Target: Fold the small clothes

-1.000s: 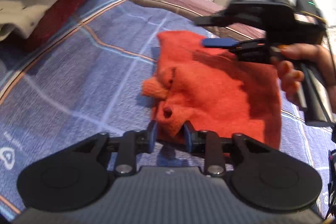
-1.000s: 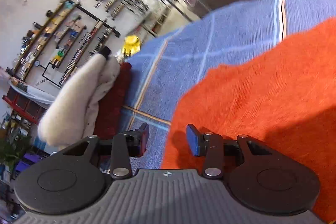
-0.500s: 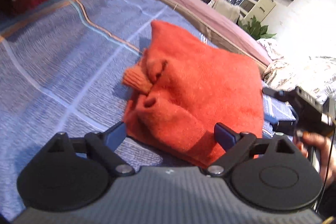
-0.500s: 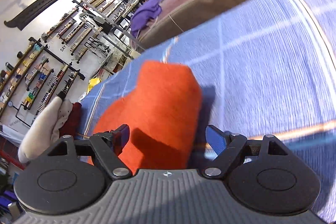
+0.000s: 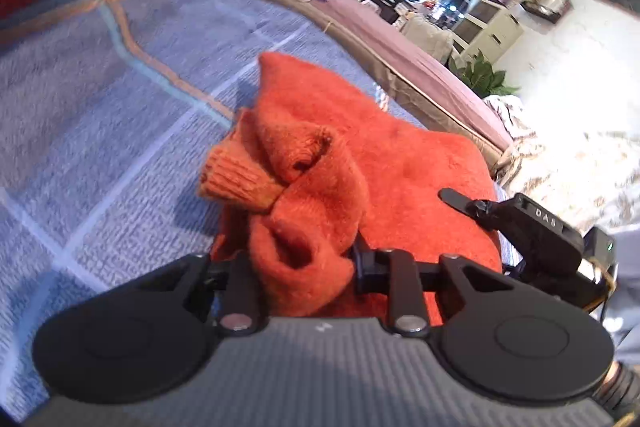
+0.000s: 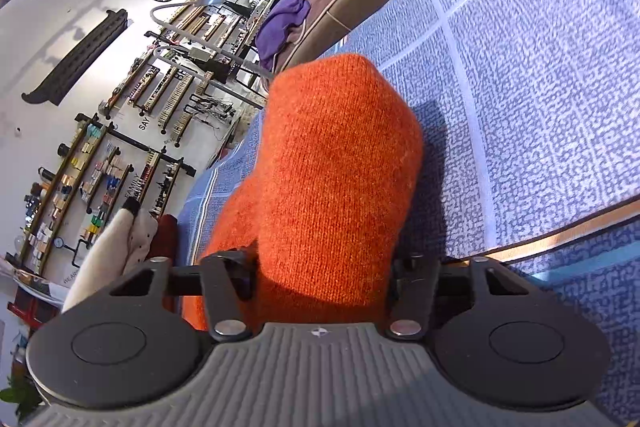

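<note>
The orange sweater [image 5: 400, 167] lies folded into a thick bundle on the blue checked bedspread [image 5: 100, 115], its ribbed cuff [image 5: 232, 179] poking out toward the left. A second ago the left gripper [image 5: 296, 267] sat just short of the bundle's near edge, half a second ago its jaws were spread wide around that edge, and now they are closing, with a bunched fold of the sweater pinched between them. At the bundle's right edge, the right gripper [image 5: 460, 201] shows in the left wrist view, one finger lying over the top of the knit. In its own view, the right gripper [image 6: 324, 275] has come from the sweater's flat surface to the rounded folded end of the orange sweater [image 6: 332, 167]; its jaws, wide half a second ago, are closing with that thick fold filling the gap and both fingers against the knit.
</note>
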